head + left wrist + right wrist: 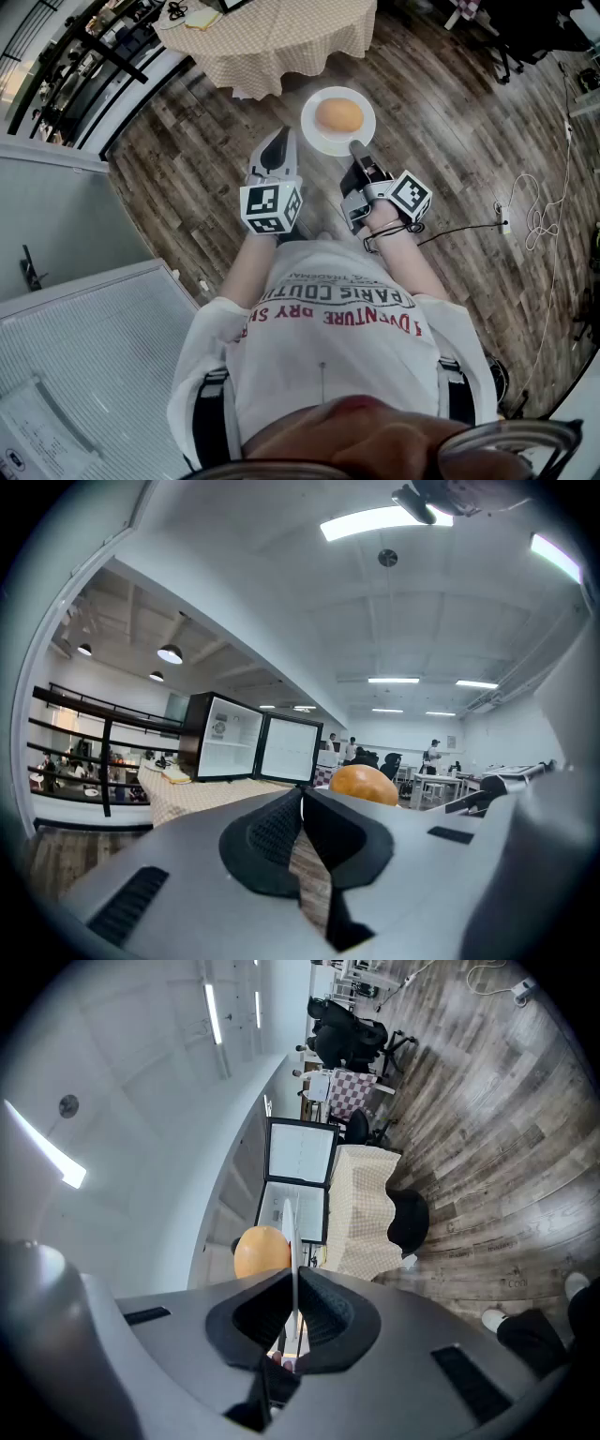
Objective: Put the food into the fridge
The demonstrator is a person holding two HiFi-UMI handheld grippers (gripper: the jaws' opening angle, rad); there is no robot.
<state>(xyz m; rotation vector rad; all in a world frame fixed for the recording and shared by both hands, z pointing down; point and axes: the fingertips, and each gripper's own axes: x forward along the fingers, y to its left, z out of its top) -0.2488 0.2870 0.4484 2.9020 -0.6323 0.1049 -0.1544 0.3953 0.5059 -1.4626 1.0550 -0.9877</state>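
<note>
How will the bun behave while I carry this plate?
The bun looks rounded and lies loose, so it may roll if the plate tilts. The right gripper pinches only one rim edge, so the plate could pivot there.

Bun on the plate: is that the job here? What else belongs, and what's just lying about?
In use: bun, plate under it, right tongs gripping the plate's rim, open fridge.
Lying about: checked tablecloth, office chairs.
</note>
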